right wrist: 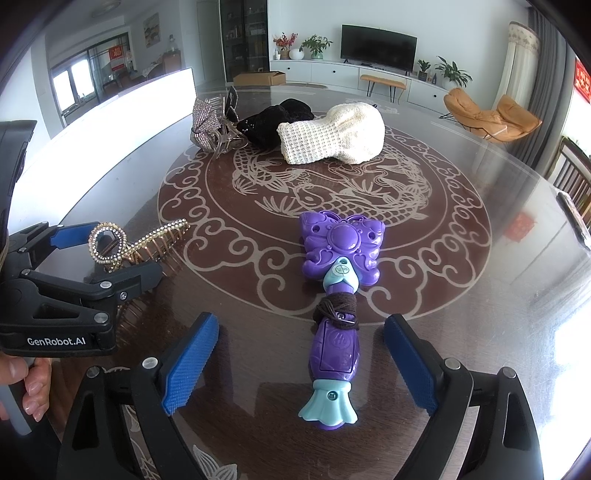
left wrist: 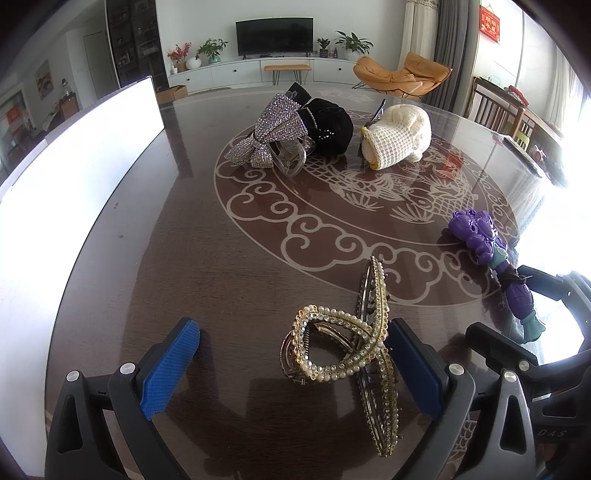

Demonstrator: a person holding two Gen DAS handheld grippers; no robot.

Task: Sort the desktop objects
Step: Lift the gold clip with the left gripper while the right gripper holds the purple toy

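white board (left wrist: 85, 155) overexposed and featureless, purple toy (left wrist: 491, 266) partly behind right gripper (left wrist: 517, 332)

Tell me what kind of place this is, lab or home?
Most likely a home living room: a TV on a low white cabinet, an orange lounge chair, potted plants, and a round glass-topped table holding hair clips.

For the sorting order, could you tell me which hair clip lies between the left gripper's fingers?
The gold pearl-studded claw clip, lying between the open left gripper. The rhinestone bow clip lies far off beside the black and cream knits.
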